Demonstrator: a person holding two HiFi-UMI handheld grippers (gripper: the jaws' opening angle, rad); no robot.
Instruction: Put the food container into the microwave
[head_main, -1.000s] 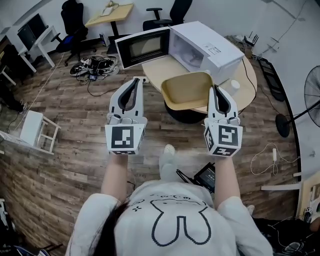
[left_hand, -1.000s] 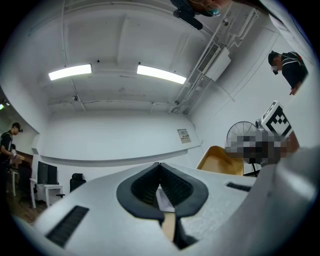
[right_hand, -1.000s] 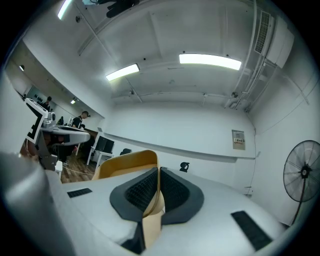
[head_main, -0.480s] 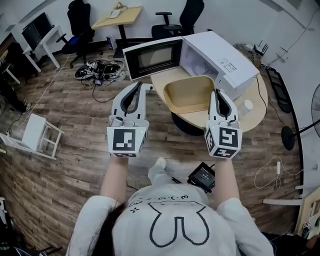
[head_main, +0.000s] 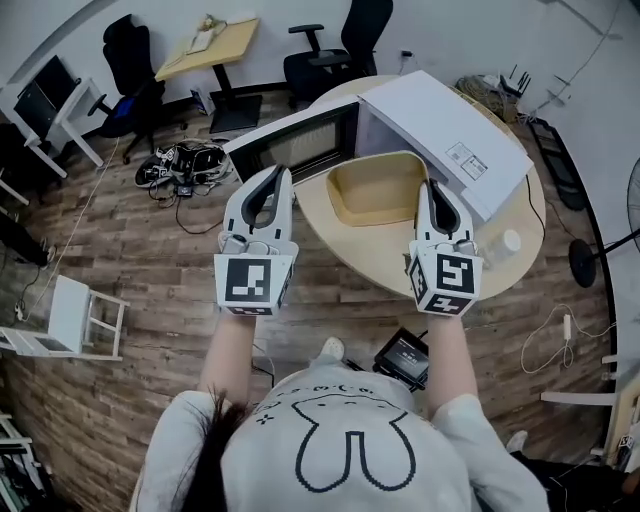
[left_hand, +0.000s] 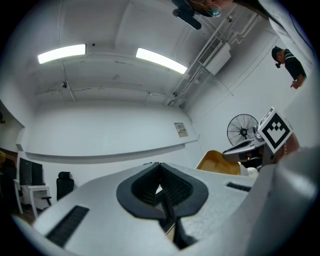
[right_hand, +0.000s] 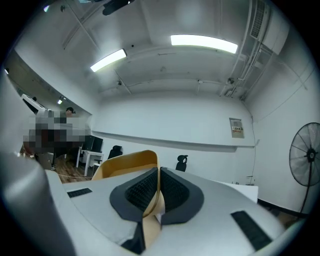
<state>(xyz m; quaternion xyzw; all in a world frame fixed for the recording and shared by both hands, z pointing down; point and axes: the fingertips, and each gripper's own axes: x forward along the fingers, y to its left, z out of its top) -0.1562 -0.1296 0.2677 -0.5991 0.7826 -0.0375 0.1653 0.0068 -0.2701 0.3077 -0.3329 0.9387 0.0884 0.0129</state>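
Your left tool (head_main: 276, 180): jaws pressed together, nothing between them. It hangs just beside open microwave door (head_main: 295, 145), apart from container. Food container (head_main: 380, 190): tan, open-topped, over round worktop (head_main: 345, 250), just in front of microwave (head_main: 440, 125) opening, not inside. Your right tool (head_main: 432, 192): jaws clamped on container's right rim, thin tan wall pinched between pads (right_hand: 137, 192). White microwave sits on worktop, door swung out leftward.

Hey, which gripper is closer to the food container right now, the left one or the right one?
Right. The right gripper is clamped on the right rim of the food container; the left gripper hangs shut and empty off its left side, not touching it.
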